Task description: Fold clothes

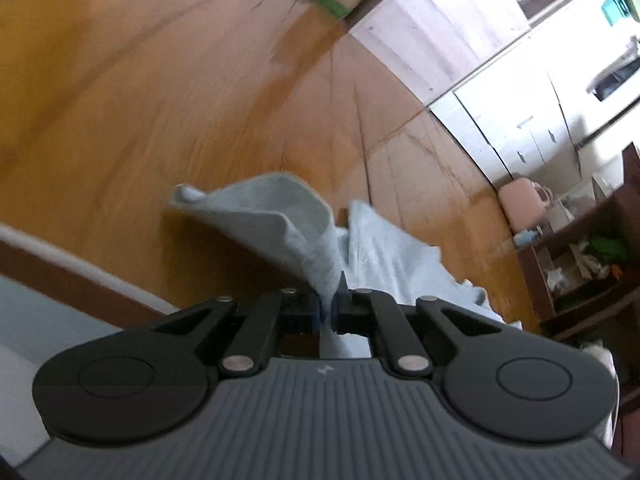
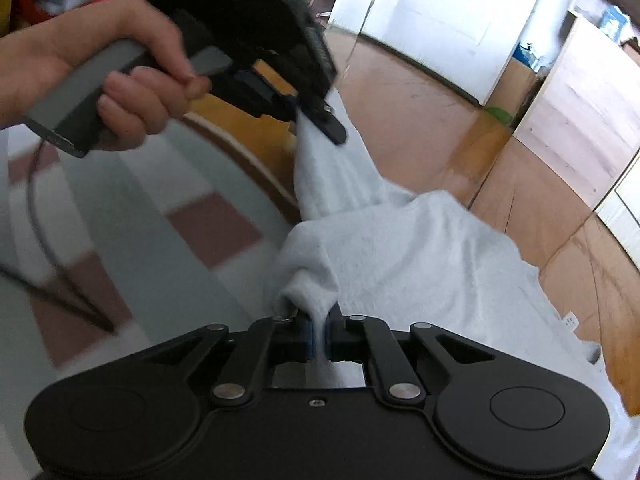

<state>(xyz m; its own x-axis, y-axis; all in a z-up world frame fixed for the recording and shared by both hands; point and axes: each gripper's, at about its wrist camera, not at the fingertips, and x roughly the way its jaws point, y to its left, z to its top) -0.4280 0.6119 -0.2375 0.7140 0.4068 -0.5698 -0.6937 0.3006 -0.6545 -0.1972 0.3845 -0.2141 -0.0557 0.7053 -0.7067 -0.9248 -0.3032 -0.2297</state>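
Two hand-held grippers hold one pale grey garment (image 2: pixel 404 248), lifted clear of the wooden floor (image 1: pixel 160 80). The left hand-held gripper (image 1: pixel 334 312) has its jaws closed on a thin pinch of the cloth's edge; beyond the pinch, a free corner stands up and curls over. The right hand-held gripper (image 2: pixel 318 340) is likewise clamped on a bunched fold, cloth passing between its blue pads. In the right wrist view the left hand-held gripper appears above and to the left of the garment, gripped by the person's hand (image 2: pixel 132 80), with the cloth hanging from its tips. Below and to the left of the garment lies a striped grey, white and brownish-red covering (image 2: pixel 160 208); whether this is a bed or a surface cannot be told.

Handling, as judged: the fabric looks like soft fleece or knit, light, limp and not fragile. It drapes and sags between the two pinches, so it keeps no shape of its own and will crease wherever it is laid. The nap should resist slipping in the pads. The best holds are along an edge or at corners, well apart, so that the span hangs flat. The present right-hand hold gathers several layers, which may leave a lump.

Both views are motion-blurred. Which kind of garment it is, and whether it is already part folded, cannot be told.
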